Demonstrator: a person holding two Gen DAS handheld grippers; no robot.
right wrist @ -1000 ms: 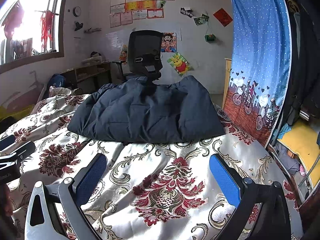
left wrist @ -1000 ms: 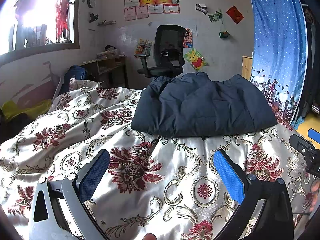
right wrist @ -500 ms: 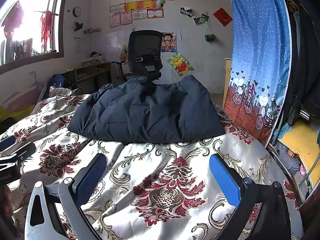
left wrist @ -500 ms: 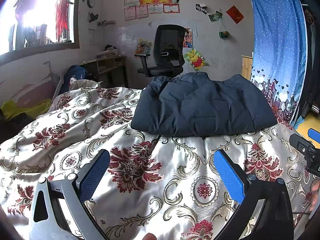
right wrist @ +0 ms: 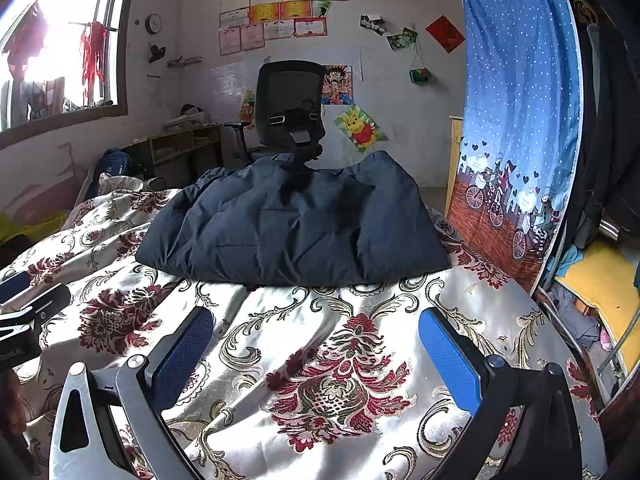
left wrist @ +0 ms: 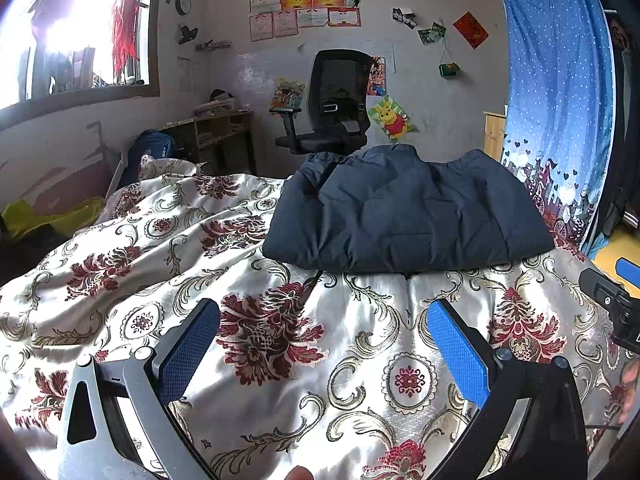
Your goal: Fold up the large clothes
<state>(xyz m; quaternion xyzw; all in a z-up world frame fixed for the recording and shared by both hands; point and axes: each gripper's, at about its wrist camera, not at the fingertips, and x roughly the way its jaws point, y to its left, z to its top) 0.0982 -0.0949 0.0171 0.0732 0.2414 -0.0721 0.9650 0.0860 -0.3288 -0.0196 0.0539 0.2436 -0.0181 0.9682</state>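
We note navy padded jacket ahead, long axis crosswise; left gripper, right gripper spread wide, empty (neither nearer).

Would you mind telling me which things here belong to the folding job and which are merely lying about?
For the job:
- jacket, dark blue, lying on the bedspread
- left tool, open, empty
- right tool, open, empty
- bedspread, the work surface

Just lying about:
- chair
- curtain
- backpack
- clock
- shelf
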